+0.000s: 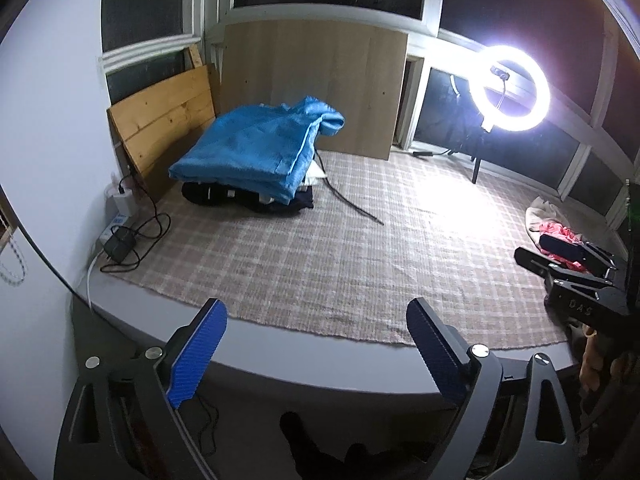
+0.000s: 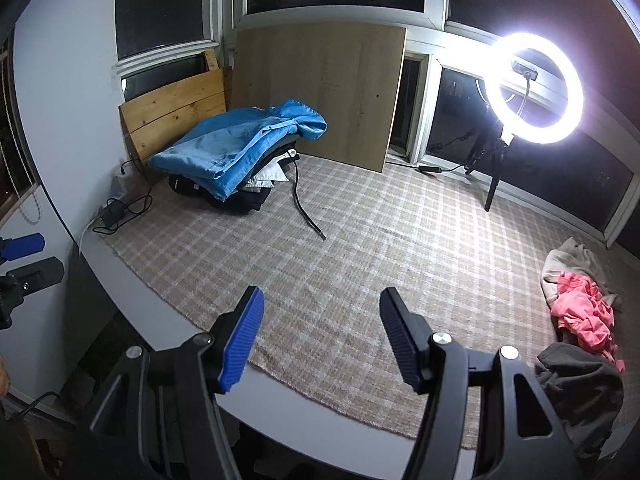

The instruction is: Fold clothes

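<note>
A folded blue garment tops a stack of folded dark and white clothes at the far left of the checked cloth. At the right edge lie a crumpled pink garment, a beige one and a dark grey one. My left gripper is open over the near edge of the cloth, holding nothing. My right gripper is also open and holds nothing; it is left of the pink garment.
A lit ring light on a stand glares at the back right. Wooden boards lean against the windows behind the stack. A charger with cables sits at the left edge. A black cord trails from the stack.
</note>
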`<move>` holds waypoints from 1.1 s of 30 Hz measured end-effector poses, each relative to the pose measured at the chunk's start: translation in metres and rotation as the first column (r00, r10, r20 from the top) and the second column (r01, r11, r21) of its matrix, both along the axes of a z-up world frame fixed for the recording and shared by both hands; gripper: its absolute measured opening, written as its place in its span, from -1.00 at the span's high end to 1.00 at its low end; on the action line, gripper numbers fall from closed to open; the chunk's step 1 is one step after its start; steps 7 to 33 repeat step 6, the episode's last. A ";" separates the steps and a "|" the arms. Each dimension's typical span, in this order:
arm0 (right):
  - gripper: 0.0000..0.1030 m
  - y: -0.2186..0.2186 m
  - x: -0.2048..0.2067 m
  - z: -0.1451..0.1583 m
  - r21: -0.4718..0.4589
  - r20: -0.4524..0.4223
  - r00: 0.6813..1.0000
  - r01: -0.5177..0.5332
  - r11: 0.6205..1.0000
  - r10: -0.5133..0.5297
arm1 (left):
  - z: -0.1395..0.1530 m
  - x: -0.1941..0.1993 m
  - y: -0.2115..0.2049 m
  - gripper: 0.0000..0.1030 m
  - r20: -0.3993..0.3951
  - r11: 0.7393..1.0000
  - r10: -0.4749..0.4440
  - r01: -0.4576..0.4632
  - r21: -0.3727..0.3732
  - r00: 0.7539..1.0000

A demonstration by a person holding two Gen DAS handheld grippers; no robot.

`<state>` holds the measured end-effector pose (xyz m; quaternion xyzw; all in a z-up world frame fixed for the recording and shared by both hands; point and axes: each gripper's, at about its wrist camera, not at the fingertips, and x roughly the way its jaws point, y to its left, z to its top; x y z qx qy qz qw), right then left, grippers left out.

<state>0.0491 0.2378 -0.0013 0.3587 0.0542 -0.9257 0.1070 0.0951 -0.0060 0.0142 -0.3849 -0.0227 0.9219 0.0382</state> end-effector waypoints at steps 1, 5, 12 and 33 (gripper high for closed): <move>-0.15 0.000 0.000 -0.001 -0.001 0.003 1.000 -0.002 1.000 0.002 | 0.001 0.001 0.000 -0.78 -0.008 1.000 -0.003 0.003 0.000 1.000; -0.16 0.000 0.000 -0.004 -0.002 0.014 1.000 -0.005 1.000 0.005 | 0.003 0.004 0.001 -0.78 -0.019 1.000 -0.002 0.002 -0.013 1.000; -0.16 -0.001 0.000 -0.005 -0.002 0.017 1.000 -0.005 1.000 0.006 | 0.002 0.003 0.002 -0.78 -0.015 1.000 0.001 -0.001 -0.020 1.000; -0.16 -0.001 0.000 -0.005 -0.002 0.017 1.000 -0.005 1.000 0.006 | 0.002 0.003 0.002 -0.78 -0.015 1.000 0.001 -0.001 -0.020 1.000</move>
